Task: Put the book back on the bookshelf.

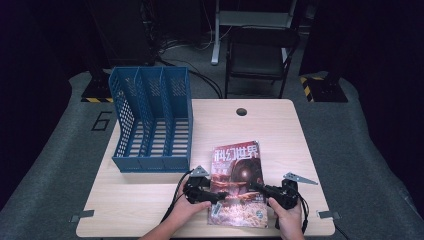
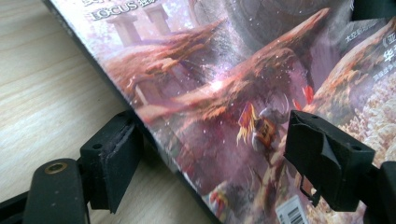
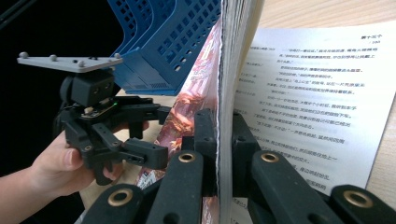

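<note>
Pale wood-grain table (image 1: pixel 150 200) carried a blue three-slot file rack (image 1: pixel 152 120) at its left rear and a magazine (image 1: pixel 239 182) near the front edge, just right of centre. High view: the left gripper (image 1: pixel 216 196) met the magazine's left edge and the right gripper (image 1: pixel 256 187) its right edge, each held by a hand (image 1: pixel 182 210) entering from below. Left gripper view: the jaws stood wide apart, one beside the spine on bare table, the other over the glossy cover (image 2: pixel 224 93); nothing was clamped. Right gripper view: the jaws were pressed together on a sheaf of pages (image 3: pixel 229 93) lifted on edge, with a printed text page (image 3: pixel 317 107) lying flat beyond. The left gripper (image 3: pixel 156 135) and rack (image 3: pixel 163 42) appeared behind.
</note>
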Action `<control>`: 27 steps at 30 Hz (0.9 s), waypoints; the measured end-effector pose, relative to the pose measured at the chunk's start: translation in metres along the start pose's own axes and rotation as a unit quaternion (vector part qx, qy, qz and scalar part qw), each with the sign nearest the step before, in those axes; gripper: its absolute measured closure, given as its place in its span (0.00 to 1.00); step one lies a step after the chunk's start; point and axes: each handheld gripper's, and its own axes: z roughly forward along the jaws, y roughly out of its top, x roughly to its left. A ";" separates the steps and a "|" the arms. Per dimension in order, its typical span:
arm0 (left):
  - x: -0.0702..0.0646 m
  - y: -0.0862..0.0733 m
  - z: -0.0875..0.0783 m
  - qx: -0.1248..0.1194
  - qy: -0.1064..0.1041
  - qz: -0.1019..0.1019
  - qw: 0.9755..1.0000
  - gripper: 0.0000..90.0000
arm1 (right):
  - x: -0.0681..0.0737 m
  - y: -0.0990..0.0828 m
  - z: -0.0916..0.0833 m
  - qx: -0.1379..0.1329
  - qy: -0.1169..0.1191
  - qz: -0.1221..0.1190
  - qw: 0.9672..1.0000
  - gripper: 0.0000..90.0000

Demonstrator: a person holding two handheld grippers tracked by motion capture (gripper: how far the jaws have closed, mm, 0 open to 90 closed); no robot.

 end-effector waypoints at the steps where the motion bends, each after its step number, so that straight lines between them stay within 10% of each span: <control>1: 0.001 0.001 0.001 0.001 -0.003 -0.001 1.000 0.22 | 0.000 0.000 0.000 -0.001 0.002 -0.002 1.000 0.95; 12: 0.002 0.001 0.001 0.005 -0.008 0.002 1.000 0.29 | -0.004 0.000 0.001 0.004 0.004 0.004 1.000 0.95; 27: -0.003 -0.002 0.003 -0.009 0.037 0.031 0.999 0.44 | -0.020 -0.003 0.012 0.053 -0.024 0.029 0.998 0.89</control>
